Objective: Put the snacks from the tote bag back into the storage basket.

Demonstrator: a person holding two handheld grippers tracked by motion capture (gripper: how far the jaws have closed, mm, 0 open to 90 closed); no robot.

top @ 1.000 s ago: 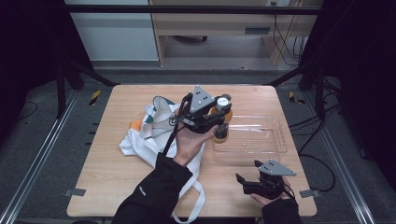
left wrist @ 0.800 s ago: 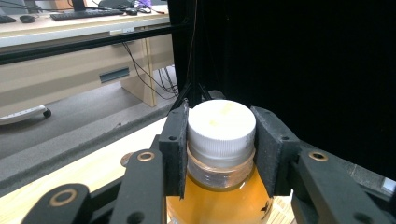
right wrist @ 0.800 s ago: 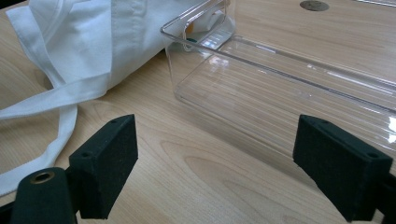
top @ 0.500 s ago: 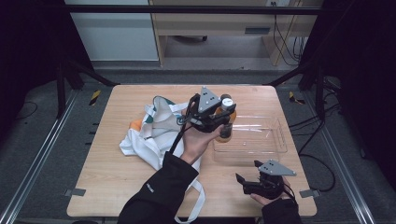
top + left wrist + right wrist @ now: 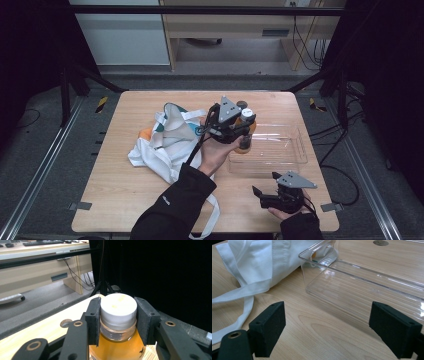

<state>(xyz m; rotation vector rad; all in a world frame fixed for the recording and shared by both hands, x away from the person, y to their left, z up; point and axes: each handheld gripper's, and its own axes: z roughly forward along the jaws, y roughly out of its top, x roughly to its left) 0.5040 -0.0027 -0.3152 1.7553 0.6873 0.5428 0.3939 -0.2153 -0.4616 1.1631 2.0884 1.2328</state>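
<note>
My left claw point(image 5: 117, 322) is clenched on the bottle point(image 5: 118, 340): its two black pads press on the white cap point(image 5: 118, 308) from both sides, and below the cap I see the clear neck and the amber liquid. In the high view the left claw point(image 5: 239, 131) holds the bottle point(image 5: 244, 142) upright at the left end of the clear tray point(image 5: 292, 150); whether the bottle already touches the tray floor I cannot tell. Just to the left of this claw the white bag point(image 5: 167, 142) lies crumpled on the worktop point(image 5: 115, 185), with something orange point(image 5: 145, 133) showing at its far-left edge.

My right claw point(image 5: 334, 332) is released, with its jaws wide apart and nothing between them. It sits low over the worktop point(image 5: 324, 337) and looks toward the tray point(image 5: 362, 290) and the bag point(image 5: 257, 267). In the high view the right claw point(image 5: 265, 192) is near the front edge, apart from the tray.
</note>
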